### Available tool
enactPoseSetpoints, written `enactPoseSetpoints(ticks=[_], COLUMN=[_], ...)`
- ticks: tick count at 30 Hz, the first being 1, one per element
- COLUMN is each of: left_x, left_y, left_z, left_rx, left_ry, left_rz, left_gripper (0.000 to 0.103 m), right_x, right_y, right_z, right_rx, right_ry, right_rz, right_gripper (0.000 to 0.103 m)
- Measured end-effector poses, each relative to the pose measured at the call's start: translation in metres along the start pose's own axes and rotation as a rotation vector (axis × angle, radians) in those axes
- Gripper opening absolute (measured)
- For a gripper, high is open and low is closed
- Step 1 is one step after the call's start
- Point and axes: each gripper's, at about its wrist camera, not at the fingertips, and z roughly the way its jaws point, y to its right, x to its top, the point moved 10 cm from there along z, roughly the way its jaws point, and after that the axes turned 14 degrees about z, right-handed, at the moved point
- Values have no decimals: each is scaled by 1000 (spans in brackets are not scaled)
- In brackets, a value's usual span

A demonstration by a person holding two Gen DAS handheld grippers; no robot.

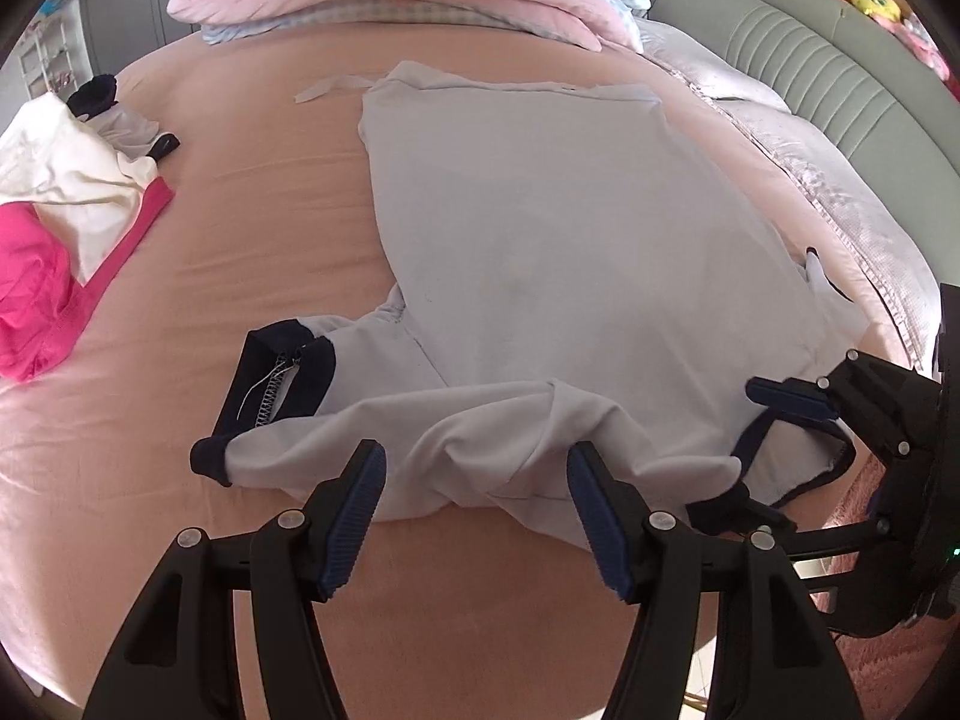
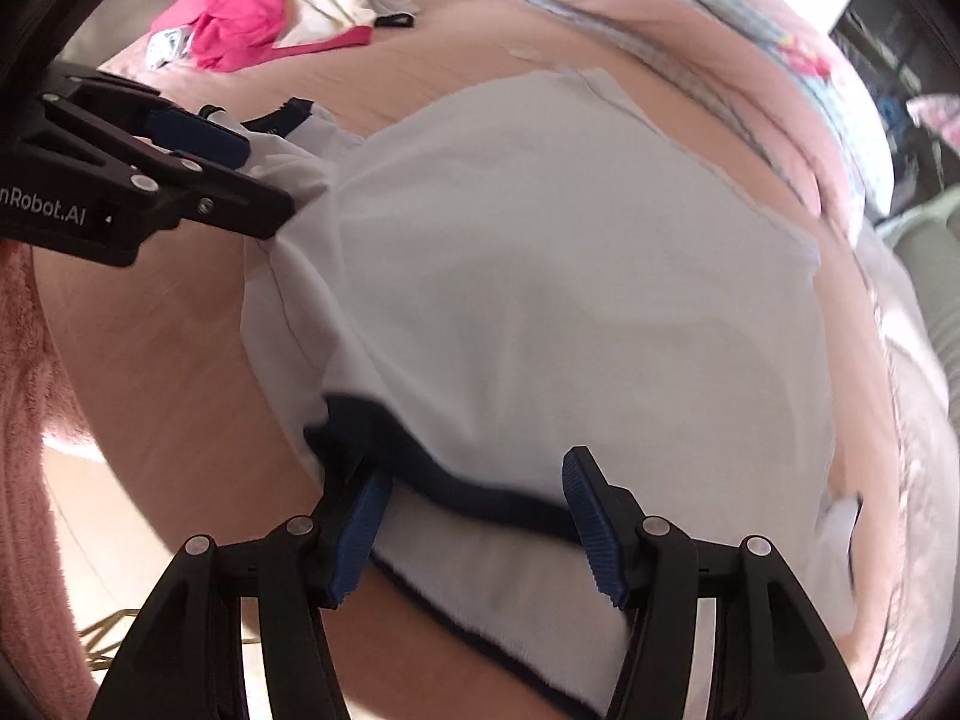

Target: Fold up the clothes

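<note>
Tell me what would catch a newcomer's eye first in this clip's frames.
A pale grey shirt with dark navy trim lies spread across the middle of the pink bed, its near edge bunched between the open left gripper. The right gripper, also open, straddles the navy hem. A bright pink garment sits at the bed's left edge.

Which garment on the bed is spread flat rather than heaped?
The pale grey navy-trimmed shirt at centre; the hot pink garment and cream garment lie crumpled at the bed's edge.

bare bedsheet (image 1: 252, 240) left of shirt (image 1: 540, 228), clothes pile (image 1: 66, 192) far left
</note>
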Motion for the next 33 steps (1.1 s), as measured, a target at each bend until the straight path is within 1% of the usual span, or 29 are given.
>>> enactPoseSetpoints(ticks=[2,4,7,9,10,11,13,15,16,17,19,20,23,25,26,27,30,31,33], left_x=[1,5,7,1,-1,-4,-6,-7,-7,-5,0,3,12,10,3,-2,-29,-30,-37], left_y=[-6,-20,-27,-32,-32,-32,-31,-29,-28,-26,-25,-25,-22,-17,-16,-17,-25,-25,-24], left_z=[2,9,18,18,17,15,11,6,3,-4,-13,-17,-14,-1,7,17,36,31,22], left_rx=[11,19,-17,-29,-36,-42,-67,-100,-120,-156,-184,-195,-185,-131,-92,-49,56,53,50], left_ry=[11,22,36,29,26,22,24,30,37,64,100,116,117,60,11,-52,-229,-231,-271], left_rz=[-22,-42,-72,-88,-91,-94,-96,-94,-93,-94,-106,-111,-98,-45,-6,19,45,46,62], left_gripper=[61,61,61,61,61,61,61,61,61,61,61,61,61,62,62,62,64,64,64], right_x=[13,24,34,36,30,26,19,9,6,4,-2,-3,-12,-11,-11,-10,-11,-12,-13], right_y=[-3,-6,-23,-37,-41,-46,-54,-63,-61,-59,-55,-53,-49,-49,-49,-49,-45,-43,-35], right_z=[3,7,13,9,2,-4,-17,-23,-22,-21,-12,-10,-8,-8,-8,-8,-13,-17,-28], right_rx=[-16,-9,80,194,255,292,341,356,361,365,376,378,361,361,361,361,372,381,387], right_ry=[41,78,73,76,73,76,93,87,73,59,21,11,18,17,17,17,17,13,14], right_rz=[-21,-25,-5,-6,-21,-43,-95,-138,-150,-161,-152,-148,-157,-142,-135,-128,-124,-128,-132], right_gripper=[59,59,59,59,59,59,59,59,59,59,59,59,59,59,59,59,59,59,59])
